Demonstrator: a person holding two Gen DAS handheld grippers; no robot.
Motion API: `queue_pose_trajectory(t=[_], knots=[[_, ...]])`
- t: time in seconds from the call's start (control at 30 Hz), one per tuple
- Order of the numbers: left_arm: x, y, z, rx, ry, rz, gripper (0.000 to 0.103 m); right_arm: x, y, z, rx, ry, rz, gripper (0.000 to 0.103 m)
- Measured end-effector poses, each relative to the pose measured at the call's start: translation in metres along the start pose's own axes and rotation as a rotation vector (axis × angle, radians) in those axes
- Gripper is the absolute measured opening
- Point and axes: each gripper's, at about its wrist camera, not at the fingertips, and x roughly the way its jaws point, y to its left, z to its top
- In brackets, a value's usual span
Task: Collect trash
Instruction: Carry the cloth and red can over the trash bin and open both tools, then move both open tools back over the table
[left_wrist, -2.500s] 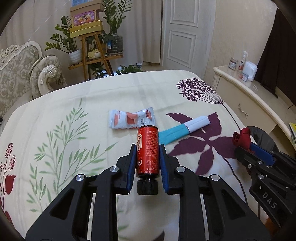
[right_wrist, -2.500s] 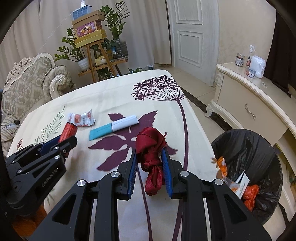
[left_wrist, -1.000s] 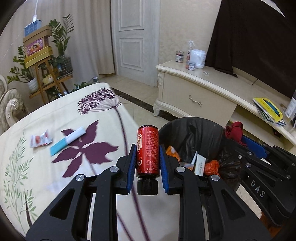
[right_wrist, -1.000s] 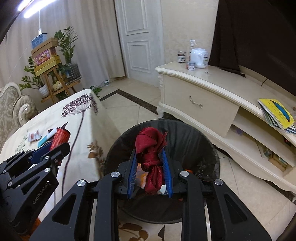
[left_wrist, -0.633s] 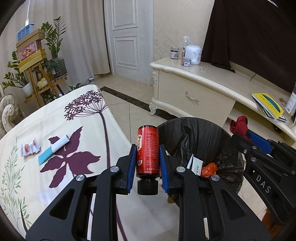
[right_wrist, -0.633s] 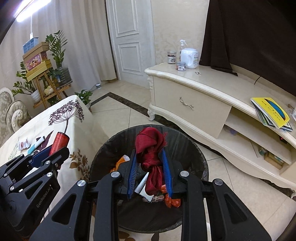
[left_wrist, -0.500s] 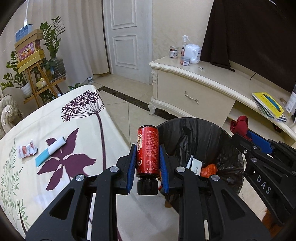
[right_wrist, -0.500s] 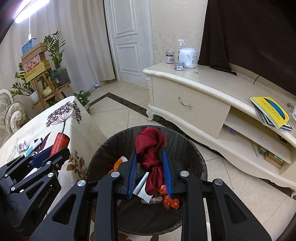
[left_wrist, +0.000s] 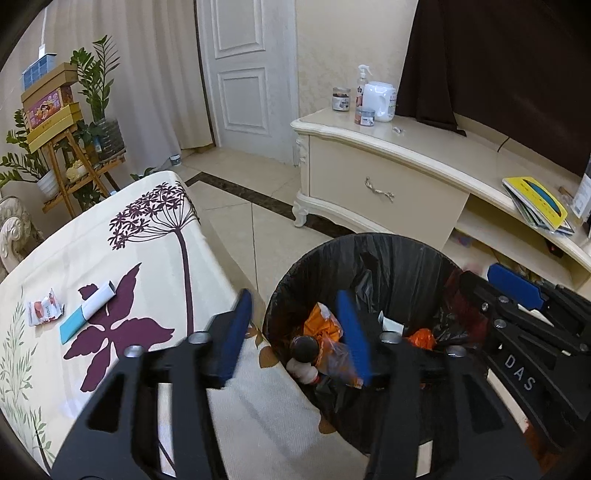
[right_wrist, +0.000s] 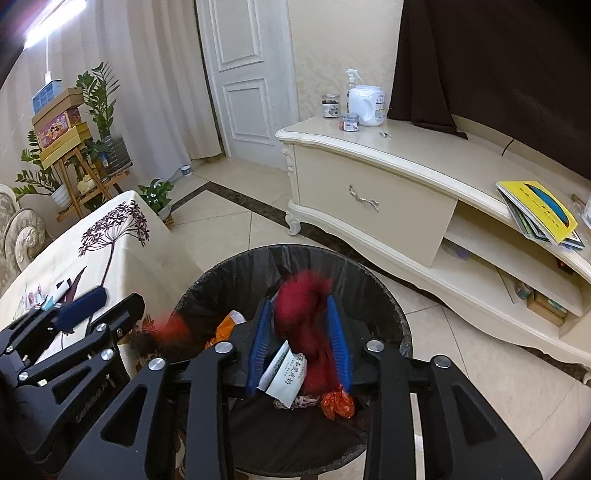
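Now left tool spread, empty; right tool parted, red cloth between, above bin.

The table wears a cream cloth printed with purple flowers and green sprigs. On it, toward nine o'clock in the left wrist view, lies a small red-and-white wrapper, and just beside it, at its three o'clock, a teal-and-white packet (a flat, slim one).
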Motion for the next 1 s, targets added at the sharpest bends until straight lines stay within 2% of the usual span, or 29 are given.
queue_pose_trajectory(t=[0.1,0.23,0.4,0.6,0.83,1.0], knots=[[0.000,0.000,0.001,0.007,0.002,0.000,0.051,0.000,-0.001,0.000,0.011,-0.002,-0.002,0.044],[0.000,0.003,0.000,-0.004,-0.001,-0.004,0.059,0.000,0.000,-0.001,0.014,-0.007,-0.010,0.047],[0.000,0.005,0.001,-0.016,0.002,-0.010,0.060,-0.001,0.001,0.000,0.022,-0.010,-0.014,0.052],[-0.008,0.014,0.000,-0.032,-0.011,-0.002,0.067,-0.002,0.003,0.001,0.028,-0.009,-0.018,0.062],[-0.025,0.053,-0.007,-0.085,-0.018,0.046,0.069,-0.004,0.025,0.001,0.015,0.003,0.016,0.064],[-0.038,0.090,-0.016,-0.132,-0.016,0.107,0.070,-0.005,0.059,-0.001,-0.030,0.011,0.072,0.064]])
